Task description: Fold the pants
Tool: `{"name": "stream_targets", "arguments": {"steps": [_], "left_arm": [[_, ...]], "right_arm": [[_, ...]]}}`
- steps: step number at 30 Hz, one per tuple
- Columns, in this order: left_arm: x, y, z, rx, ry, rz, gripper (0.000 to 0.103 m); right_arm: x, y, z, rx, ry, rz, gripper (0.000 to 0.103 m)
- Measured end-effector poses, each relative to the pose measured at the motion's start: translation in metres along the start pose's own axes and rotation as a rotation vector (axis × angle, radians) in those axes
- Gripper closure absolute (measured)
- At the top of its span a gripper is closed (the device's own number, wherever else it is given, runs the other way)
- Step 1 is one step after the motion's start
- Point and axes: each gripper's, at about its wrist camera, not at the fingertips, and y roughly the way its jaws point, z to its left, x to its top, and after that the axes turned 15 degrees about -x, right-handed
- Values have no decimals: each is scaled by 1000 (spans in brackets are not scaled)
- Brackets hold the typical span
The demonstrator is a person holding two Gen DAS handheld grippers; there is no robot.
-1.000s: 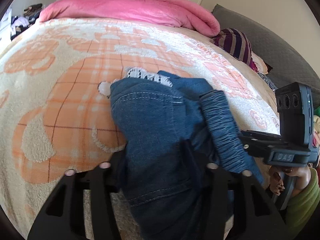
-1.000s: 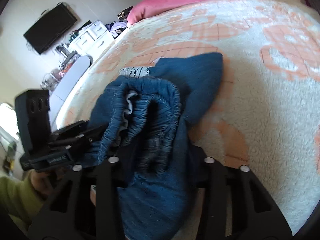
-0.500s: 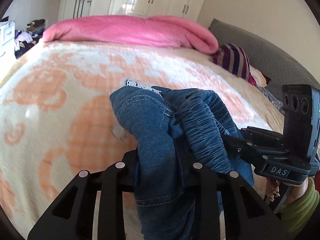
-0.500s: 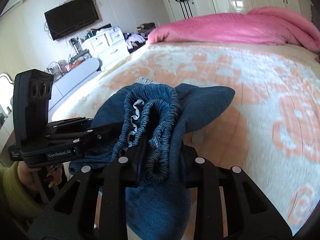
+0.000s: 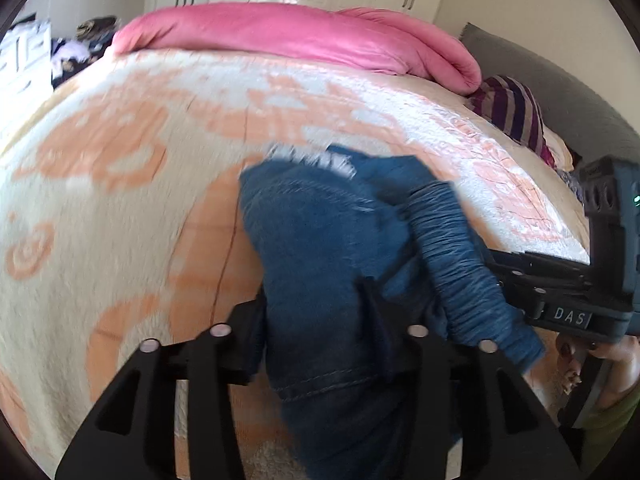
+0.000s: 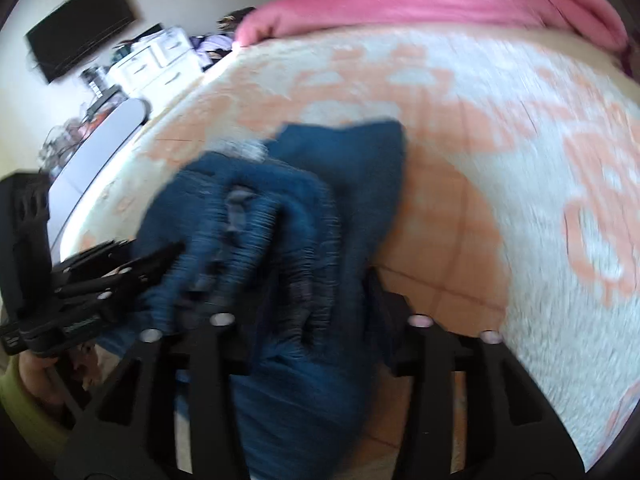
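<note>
Since half a second ago, the bunched blue denim pants (image 5: 320, 248) have been lowered back toward the cream-and-orange patterned bed blanket (image 5: 120, 184), the wardrobe view being tilted away. The left hand-held gripper (image 5: 316, 344) is clenched on the denim at 6 o'clock; the right hand-held gripper (image 6: 316, 340) is clenched on the gathered elastic waistband (image 6: 256, 240). The bundle should be laid flat, edges matched, before either grip is eased.

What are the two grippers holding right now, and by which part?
Both hold the blue jeans: left gripper on plain denim, right gripper on the gathered elastic waistband.
</note>
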Motion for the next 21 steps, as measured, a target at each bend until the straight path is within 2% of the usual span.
{"name": "stream_targets", "arguments": {"steps": [2,4,6,11,12,13,14,15,18,21], "left_arm": [[-1,0,3,-6,-9,-2,54],[-1,-1,3,-4,-12,-2,51],[0,-3,5,-8,-20,-5,50],[1,-19,-2,-8,-17,-21,45],[2,-26,-5,-8,-11,-32,45],[2,-30,-8,-5,-4,-40,42],[2,-37,-12,-2,8,-52,36],[3,-43,-15,3,16,-62,25],[2,-62,-25,14,36,-90,21],[0,-80,-35,29,57,-123,7]], "right_arm": [[-1,0,-3,6,20,9,59],[-1,-2,1,-28,-6,-4,53],[-2,-6,6,-61,-31,-25,51],[-7,-33,7,-109,-48,-116,34],[-7,-40,6,-114,-47,-139,28],[-8,-47,6,-117,-42,-161,19],[-9,-57,5,-123,-32,-190,16],[-10,-67,4,-129,-24,-215,14],[-14,-89,6,-137,-16,-268,9],[-21,-108,8,-161,-12,-316,9]]}}
